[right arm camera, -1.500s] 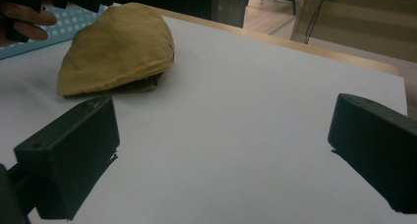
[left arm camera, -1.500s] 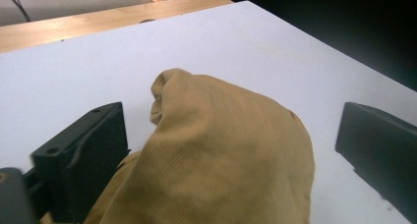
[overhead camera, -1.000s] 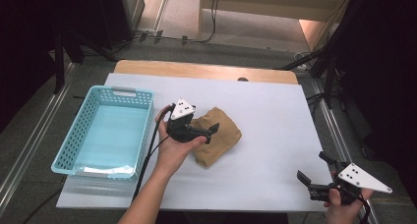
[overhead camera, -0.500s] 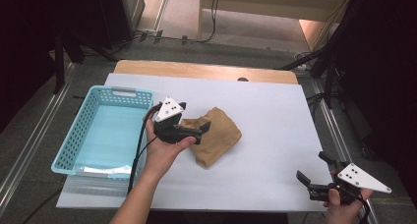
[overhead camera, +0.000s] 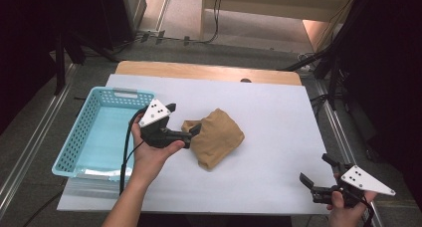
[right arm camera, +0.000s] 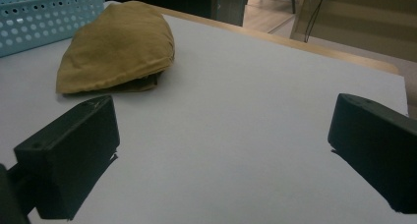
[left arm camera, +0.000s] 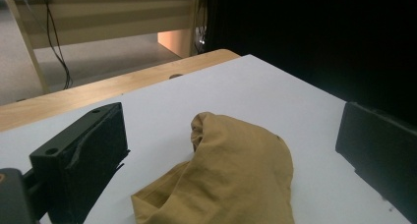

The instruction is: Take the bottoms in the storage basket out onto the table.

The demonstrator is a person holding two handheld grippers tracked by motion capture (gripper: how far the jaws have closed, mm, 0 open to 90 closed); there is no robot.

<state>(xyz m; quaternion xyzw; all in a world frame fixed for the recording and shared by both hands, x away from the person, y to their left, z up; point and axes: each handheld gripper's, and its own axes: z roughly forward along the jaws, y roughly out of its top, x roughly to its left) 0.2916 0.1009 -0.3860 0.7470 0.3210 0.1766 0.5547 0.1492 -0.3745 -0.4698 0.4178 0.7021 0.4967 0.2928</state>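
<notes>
White sheet over a wooden table (overhead camera: 209, 71), dark room around you. Blue basket (overhead camera: 79, 137) sits far left; your left gripper (overhead camera: 186, 122) hangs just beside it, jaws spread wide at the tan cloth's (overhead camera: 216, 137) left edge. Its own view shows the cloth (left arm camera: 231, 180) bunched between them. Your right gripper (overhead camera: 318, 171) rests low at the near right corner, jaws apart, well clear.

We recorded a mustard-brown cloth (overhead camera: 215, 137), plain and without pattern. The basket (overhead camera: 79, 137) was light turquoise, its walls perforated with rows of round holes. The surface (overhead camera: 278, 117) was white, with a pale wood strip along its far edge. Both grippers, left (overhead camera: 186, 125) and right (overhead camera: 316, 172), were black, each bearing a grey plate with black dots.
</notes>
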